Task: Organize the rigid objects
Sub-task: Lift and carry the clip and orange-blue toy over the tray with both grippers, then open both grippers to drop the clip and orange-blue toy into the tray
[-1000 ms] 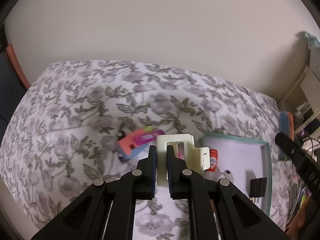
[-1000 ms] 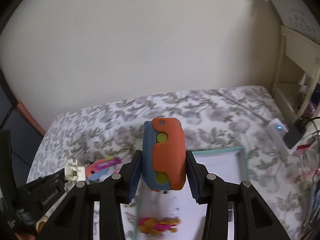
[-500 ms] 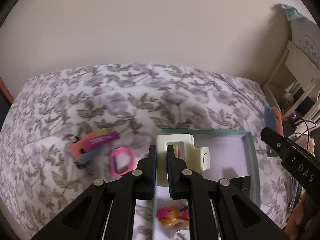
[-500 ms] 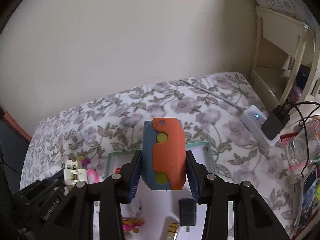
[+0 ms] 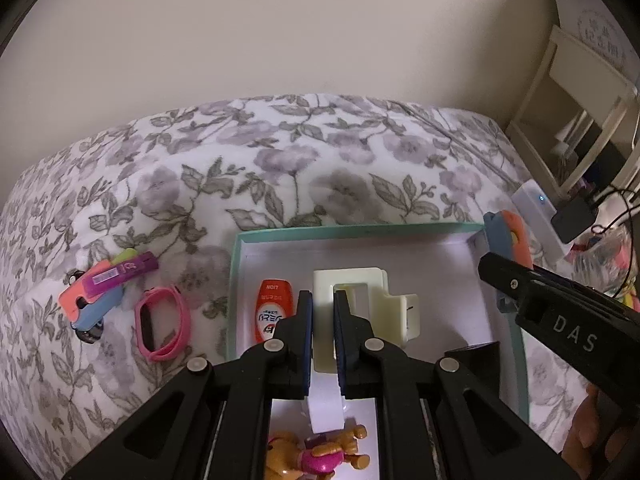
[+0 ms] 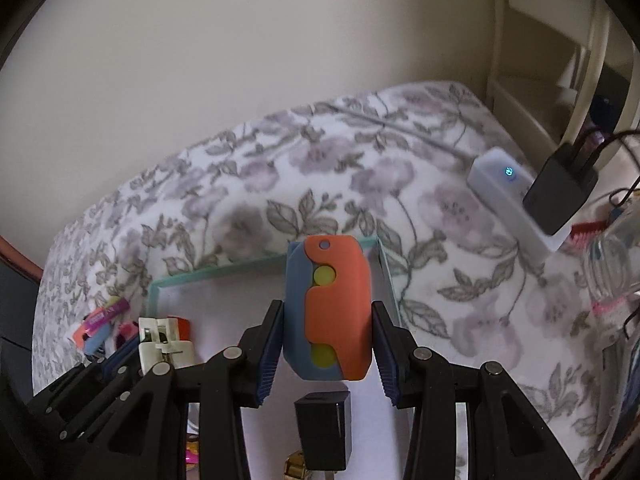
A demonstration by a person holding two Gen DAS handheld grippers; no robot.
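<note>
My left gripper [image 5: 321, 312] is shut on a cream plastic bracket [image 5: 370, 300] and holds it over the teal-rimmed tray [image 5: 352, 229]. My right gripper [image 6: 327, 332] is shut on an orange and blue toy block [image 6: 328, 312] over the tray's far right corner [image 6: 378, 248]. The block also shows in the left wrist view [image 5: 508, 240], and the bracket in the right wrist view [image 6: 162, 344]. In the tray lie an orange tube [image 5: 274, 312], a toy figure [image 5: 316, 454] and a black cube [image 6: 324, 432].
On the floral bedspread [image 5: 280, 168] left of the tray lie an orange-blue-purple toy [image 5: 106, 284] and a pink band [image 5: 162, 322]. A white power strip with a black adapter [image 6: 520, 200] sits at the right, beside a cream shelf [image 5: 580, 92].
Both grippers have moved right and forward over the tray, each with its object still held. The tray now lies right beneath them.
</note>
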